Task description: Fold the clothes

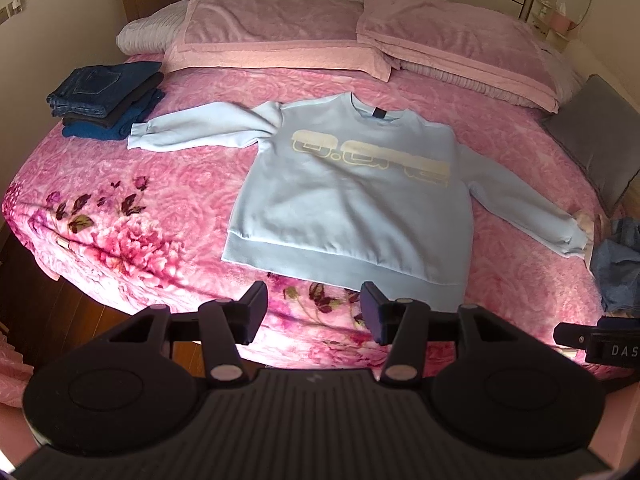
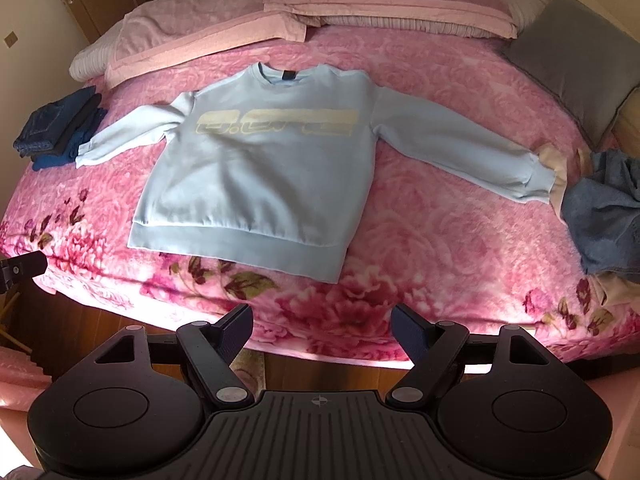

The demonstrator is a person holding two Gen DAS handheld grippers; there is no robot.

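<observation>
- Left gripper (image 1: 314,312): fingers spread apart, nothing between them; it hangs above the near edge of the bed, just short of the sweatshirt hem.
- Right gripper (image 2: 322,334): fingers spread apart, holding nothing; it hangs over the bed's near edge, apart from the hem.
- Light blue sweatshirt (image 1: 352,196): lies flat, front up, mid-bed on the pink floral blanket (image 1: 132,200), both sleeves spread outward, collar toward the pillows (image 1: 280,36).
- Folded dark clothes (image 1: 106,98): stacked beside the left cuff.
- Crumpled blue denim garment (image 2: 604,220): lies just beside the right cuff.
- Grey cushion (image 2: 572,60): at the bed's far right.
</observation>
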